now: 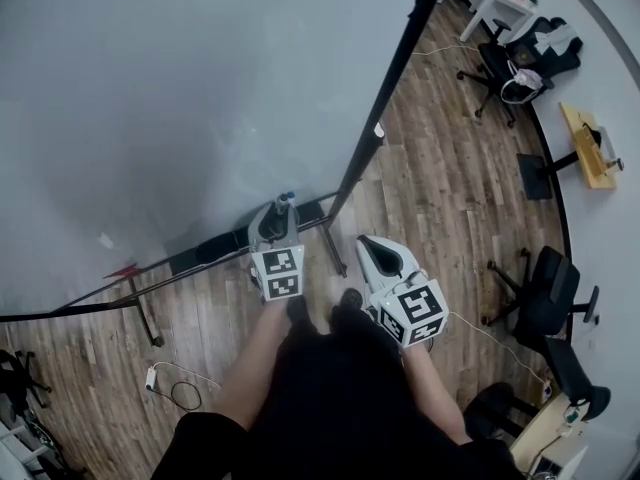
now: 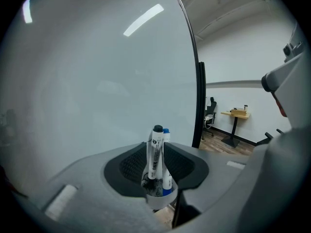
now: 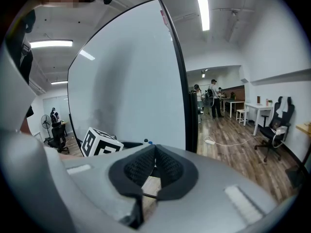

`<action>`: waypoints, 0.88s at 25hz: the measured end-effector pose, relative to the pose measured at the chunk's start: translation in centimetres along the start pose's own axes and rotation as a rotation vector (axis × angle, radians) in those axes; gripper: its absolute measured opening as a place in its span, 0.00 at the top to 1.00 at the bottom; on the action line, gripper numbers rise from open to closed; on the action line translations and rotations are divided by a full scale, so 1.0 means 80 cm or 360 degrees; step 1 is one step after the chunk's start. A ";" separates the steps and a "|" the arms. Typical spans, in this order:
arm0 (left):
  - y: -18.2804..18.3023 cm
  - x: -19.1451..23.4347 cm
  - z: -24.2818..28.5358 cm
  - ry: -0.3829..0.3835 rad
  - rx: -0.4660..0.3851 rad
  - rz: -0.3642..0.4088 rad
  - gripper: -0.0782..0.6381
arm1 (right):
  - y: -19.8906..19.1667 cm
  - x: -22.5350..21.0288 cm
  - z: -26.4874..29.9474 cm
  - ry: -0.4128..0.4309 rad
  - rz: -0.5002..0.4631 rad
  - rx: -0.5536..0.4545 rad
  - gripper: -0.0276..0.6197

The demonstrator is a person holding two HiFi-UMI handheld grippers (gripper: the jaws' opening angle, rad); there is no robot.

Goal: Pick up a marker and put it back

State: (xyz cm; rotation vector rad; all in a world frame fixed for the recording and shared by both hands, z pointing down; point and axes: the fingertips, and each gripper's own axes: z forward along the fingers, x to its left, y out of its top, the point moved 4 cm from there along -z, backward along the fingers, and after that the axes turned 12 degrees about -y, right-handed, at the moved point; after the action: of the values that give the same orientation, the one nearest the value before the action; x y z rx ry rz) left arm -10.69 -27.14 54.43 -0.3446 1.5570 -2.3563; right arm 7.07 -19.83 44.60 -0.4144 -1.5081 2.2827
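large white whiteboard in a black frame [image 1: 180, 98] fills most of the field, with brown wood-plank floor [image 1: 440, 188] under it.

left gripper [image 1: 279, 216]: jaws drawn in narrow, pads against a black-capped white marker [image 2: 155, 152]. a blue-capped white marker [image 2: 167, 135] stands touching behind it. both are upright in a small pale grey cup [image 2: 160, 201].

right gripper [image 3: 154, 152]: jaws together, nothing between them, idle beside the left.

judgement: the markers sit in the cup, so either the lift is not yet begun or the return lacks only the release. cannot tell which.

hidden: what carries the cup, and the markers' lower ends. dark smudge in the cup is unreadable.
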 end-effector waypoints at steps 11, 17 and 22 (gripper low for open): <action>-0.005 0.008 0.005 0.0100 0.0052 -0.0011 0.76 | -0.003 -0.009 0.001 0.0015 -0.0006 0.0006 0.95; -0.004 0.008 0.006 0.0090 0.0051 -0.0017 0.79 | -0.001 -0.014 0.001 0.0005 -0.0001 0.0007 0.95; -0.003 0.009 0.005 0.0067 0.0043 -0.0006 0.79 | -0.001 -0.009 0.003 -0.0001 0.0001 0.0008 0.95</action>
State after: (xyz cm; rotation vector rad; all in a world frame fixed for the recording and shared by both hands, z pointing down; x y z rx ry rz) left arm -11.22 -27.67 54.85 -0.2941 1.5424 -2.3997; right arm 7.64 -20.32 44.78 -0.4128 -1.5029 2.2868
